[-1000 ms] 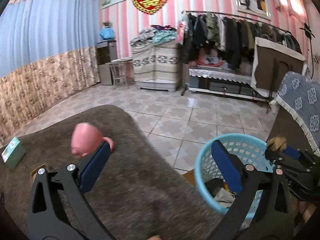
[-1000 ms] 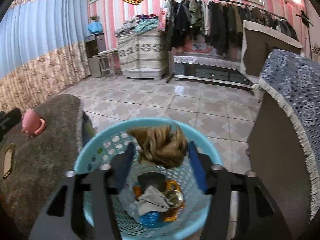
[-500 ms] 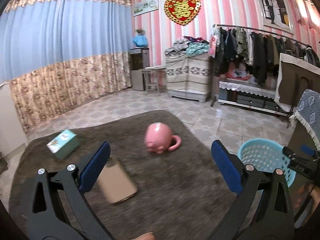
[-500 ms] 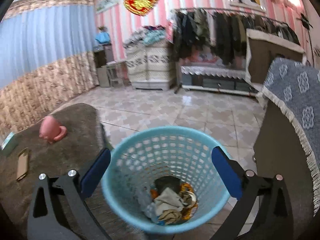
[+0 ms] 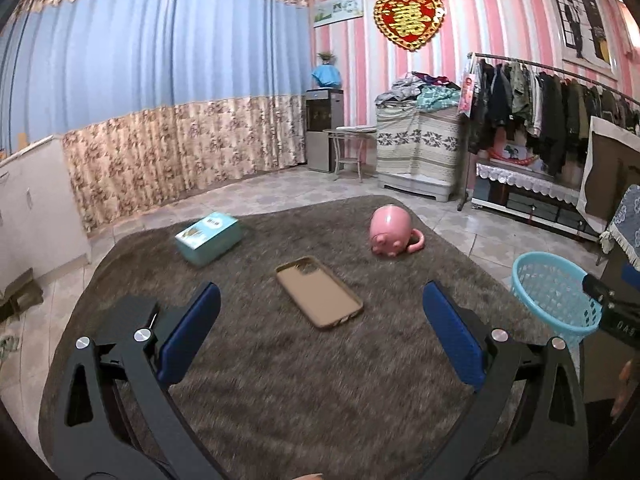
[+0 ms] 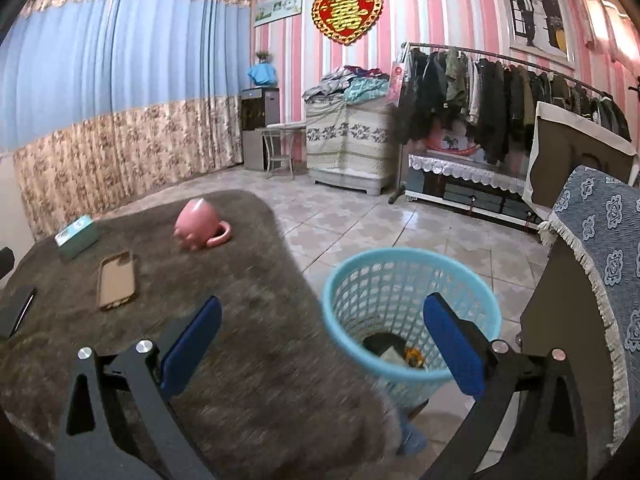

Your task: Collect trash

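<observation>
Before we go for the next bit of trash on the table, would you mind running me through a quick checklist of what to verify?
1. Right gripper empty, blue fingers spread wide: ok; its jaws have just been opening, nothing between them now.
2. Left gripper open and empty: ok.
3. Light blue plastic mesh basket upright beside the table, trash inside, room left: ok.
4. Trash left on the brown fuzzy tablecloth: cannot tell. Only a tan phone case, a teal cardboard box, a pink pig-shaped mug lying tipped and a dark flat object show.
5. Path from table to basket clear: ok.
</observation>
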Demonstrator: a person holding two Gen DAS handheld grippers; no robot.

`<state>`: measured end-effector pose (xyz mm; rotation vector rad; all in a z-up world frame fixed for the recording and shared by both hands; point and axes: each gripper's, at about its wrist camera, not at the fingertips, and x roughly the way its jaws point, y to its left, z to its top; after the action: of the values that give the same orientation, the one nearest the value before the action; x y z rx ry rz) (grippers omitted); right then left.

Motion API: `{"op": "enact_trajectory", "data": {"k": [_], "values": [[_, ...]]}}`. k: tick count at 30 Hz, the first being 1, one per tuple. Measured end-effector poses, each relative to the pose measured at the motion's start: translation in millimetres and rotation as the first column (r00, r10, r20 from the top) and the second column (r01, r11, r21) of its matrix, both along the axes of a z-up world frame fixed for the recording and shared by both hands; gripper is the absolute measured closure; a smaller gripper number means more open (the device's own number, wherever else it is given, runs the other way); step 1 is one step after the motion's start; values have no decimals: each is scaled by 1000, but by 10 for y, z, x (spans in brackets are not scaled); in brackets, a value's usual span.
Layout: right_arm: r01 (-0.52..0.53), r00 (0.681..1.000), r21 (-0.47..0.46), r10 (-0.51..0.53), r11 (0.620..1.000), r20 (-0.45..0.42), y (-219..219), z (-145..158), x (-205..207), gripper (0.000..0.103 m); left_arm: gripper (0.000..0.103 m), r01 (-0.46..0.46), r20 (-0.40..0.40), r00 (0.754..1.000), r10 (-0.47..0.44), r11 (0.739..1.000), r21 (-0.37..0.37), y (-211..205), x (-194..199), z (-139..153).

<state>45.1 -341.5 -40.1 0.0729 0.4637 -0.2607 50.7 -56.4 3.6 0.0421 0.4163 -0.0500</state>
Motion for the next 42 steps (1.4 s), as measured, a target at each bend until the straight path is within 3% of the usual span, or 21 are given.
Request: {"op": "enact_trajectory", "data": {"k": [12,18,42], "values": [[-55,997,-49,57,997,46,491,87,-374,4,5,-7,15,1000,8,999,-39,150,-304,-90],[-68,996,-54,71,996,58,544,126,-442,4,5,-8,13,1000,9,998,-63,194,-289,-93],[-73,994,-69,79,995,82,687,202,-475,4,5,12,35,999,-11,999,-41,165,-359,-31]]}}
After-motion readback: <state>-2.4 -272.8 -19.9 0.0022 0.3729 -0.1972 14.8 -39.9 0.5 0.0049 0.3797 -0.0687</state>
